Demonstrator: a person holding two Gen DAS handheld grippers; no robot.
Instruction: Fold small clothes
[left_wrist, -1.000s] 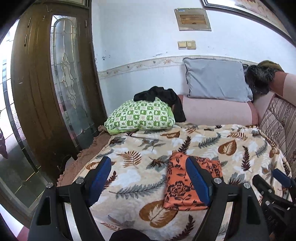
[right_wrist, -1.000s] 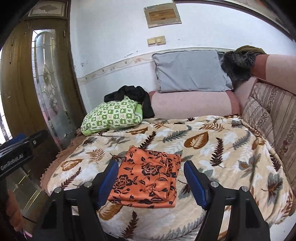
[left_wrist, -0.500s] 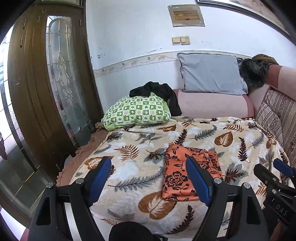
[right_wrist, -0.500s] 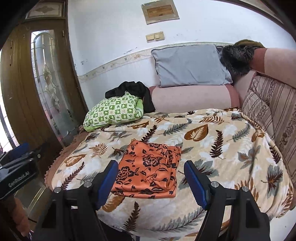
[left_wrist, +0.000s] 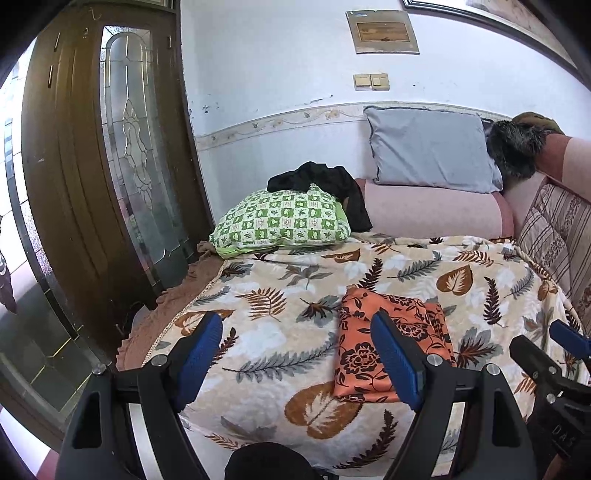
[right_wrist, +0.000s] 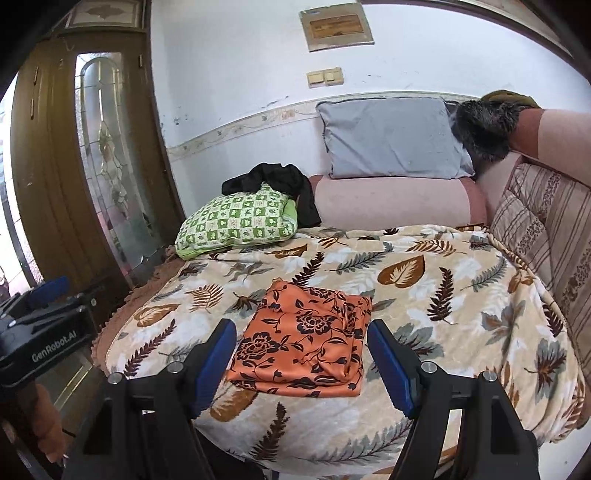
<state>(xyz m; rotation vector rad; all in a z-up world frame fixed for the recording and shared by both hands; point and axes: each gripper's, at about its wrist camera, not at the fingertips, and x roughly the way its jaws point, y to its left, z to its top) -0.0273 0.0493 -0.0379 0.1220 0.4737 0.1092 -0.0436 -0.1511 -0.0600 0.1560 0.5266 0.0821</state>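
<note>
Though small and already squared into a neat packet, orange cloth (right_wrist: 304, 343) looks folded: lies flat on leaf blanket (right_wrist: 424, 317) near its front edge, layered edges stacked at right side. Judged from that, fold on this piece done or nearly so; at most a last tidy or a move to a pile left. No other small garment laid out to fold. Black garment (right_wrist: 284, 184) draped behind green pillow (right_wrist: 236, 221) at far left of bed, well apart from cloth; cannot tell whether part of the job.

From left: left gripper (left_wrist: 297, 356) held above front of blanket, jaws wide, nothing between them but bare blanket; right finger overlaps cloth only in line of sight, no contact visible. Holding nothing.

Further right: right gripper (right_wrist: 301, 360) aimed straight at cloth, jaws wide, cloth framed between the two blue pads (right_wrist: 388, 365) yet lying beyond them on blanket, untouched. Holding nothing.

Grey pillow (right_wrist: 391, 136) against wall at back right, clear of the work.
</note>
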